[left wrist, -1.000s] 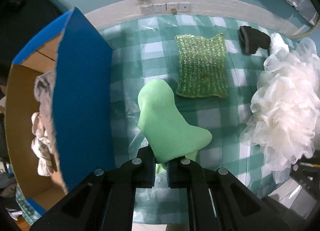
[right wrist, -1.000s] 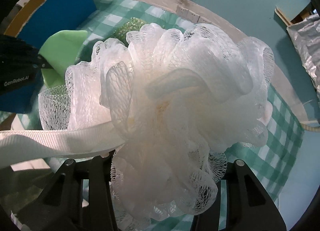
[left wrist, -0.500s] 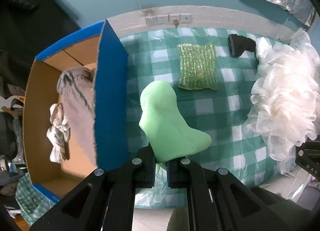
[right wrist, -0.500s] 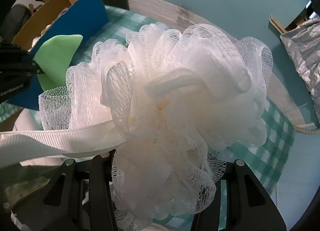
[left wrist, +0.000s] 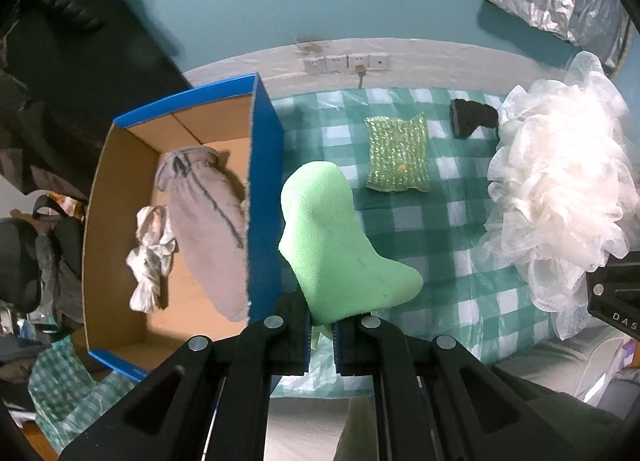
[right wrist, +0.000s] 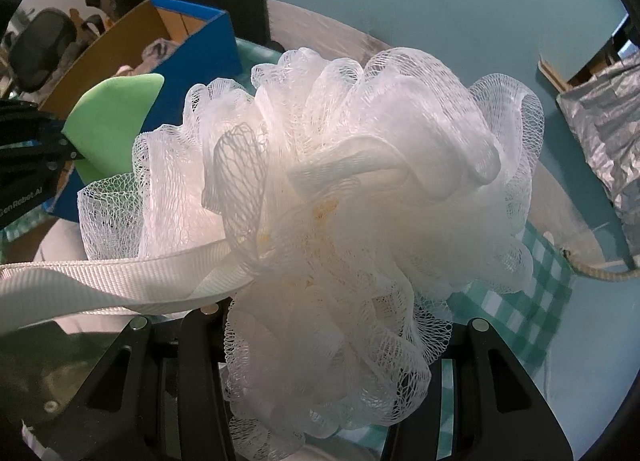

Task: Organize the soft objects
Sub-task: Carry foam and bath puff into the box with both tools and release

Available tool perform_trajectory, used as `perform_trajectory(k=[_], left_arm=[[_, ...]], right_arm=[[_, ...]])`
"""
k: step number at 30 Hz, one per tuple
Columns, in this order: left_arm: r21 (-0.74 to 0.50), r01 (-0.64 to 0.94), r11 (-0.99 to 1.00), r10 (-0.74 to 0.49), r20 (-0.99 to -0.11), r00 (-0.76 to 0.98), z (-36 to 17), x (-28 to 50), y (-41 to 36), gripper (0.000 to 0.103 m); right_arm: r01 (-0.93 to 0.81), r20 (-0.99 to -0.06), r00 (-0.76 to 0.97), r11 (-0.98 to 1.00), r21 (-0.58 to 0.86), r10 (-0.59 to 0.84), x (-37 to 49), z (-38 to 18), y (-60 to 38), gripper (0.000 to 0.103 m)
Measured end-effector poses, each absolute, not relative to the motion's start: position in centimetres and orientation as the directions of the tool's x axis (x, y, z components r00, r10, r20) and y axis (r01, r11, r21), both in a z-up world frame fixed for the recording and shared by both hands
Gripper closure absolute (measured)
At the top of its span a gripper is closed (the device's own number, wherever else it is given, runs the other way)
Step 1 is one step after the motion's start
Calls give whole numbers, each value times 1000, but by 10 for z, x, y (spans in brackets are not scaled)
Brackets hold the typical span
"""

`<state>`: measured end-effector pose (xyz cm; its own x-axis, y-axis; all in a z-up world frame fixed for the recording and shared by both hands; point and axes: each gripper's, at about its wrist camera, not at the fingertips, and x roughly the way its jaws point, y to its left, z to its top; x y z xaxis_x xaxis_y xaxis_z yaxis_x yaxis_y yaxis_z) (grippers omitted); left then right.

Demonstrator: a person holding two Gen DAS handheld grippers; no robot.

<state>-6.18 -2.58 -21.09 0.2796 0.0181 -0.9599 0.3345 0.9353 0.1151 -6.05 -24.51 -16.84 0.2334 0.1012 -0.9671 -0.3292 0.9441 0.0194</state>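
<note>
A: Sponge [left wrist: 336, 245], the pale green one, is pinched at its lower edge by the left gripper [left wrist: 321, 335]. The jaws are nearly together, with only the foam between them, and it stands up in the middle of the left wrist view.

B: And the box [left wrist: 264, 189]?

A: Blue outside, brown inside, at centre left of that view, just left of the sponge. A grey sock [left wrist: 204, 221] and a knotted white cloth [left wrist: 150, 257] lie in it.

B: What about the other hand?

A: The right gripper [right wrist: 320, 341] has the white mesh bath pouf [right wrist: 360, 201] bunched between its fingers [right wrist: 196, 345], which stand fairly wide around it. The pouf fills most of the right wrist view, its ribbon loop [right wrist: 100, 281] trailing to the left edge.

B: Anything on the checked tablecloth [left wrist: 420, 221]?

A: A glittery green scrubber [left wrist: 398, 155] at upper centre, and a black item [left wrist: 472, 117] beyond it at upper right. I can't tell what that one is.
</note>
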Motion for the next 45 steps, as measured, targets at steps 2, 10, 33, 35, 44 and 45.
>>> perform_trajectory(k=[2,10,33,35,44,45], left_arm=[[113,322,940,19,-959,283,-207,-62,-21,95],[102,277,956,14,-953,302,-192,-63,-1,95],[103,70,992,74,-939,337,-170,-46,92,95],[111,55,992,86,-938,335,-172,-44,101,95],[135,7,991,126,-939,319,-183,-33,136,95],[137,3,991,129,-940,315,-185,-32,139,95]], right_arm=[[-338,-965,239,941,22,108,-60,-163,-240,57],[-382,-958,251,923,36,142,-51,-145,-219,57],[-558,-935,262,828,56,240,11,-121,-131,57],[-572,-934,260,819,54,243,16,-122,-125,56],[-626,-939,230,777,58,255,32,-132,-84,56],[-629,-940,226,775,59,256,34,-132,-81,56]])
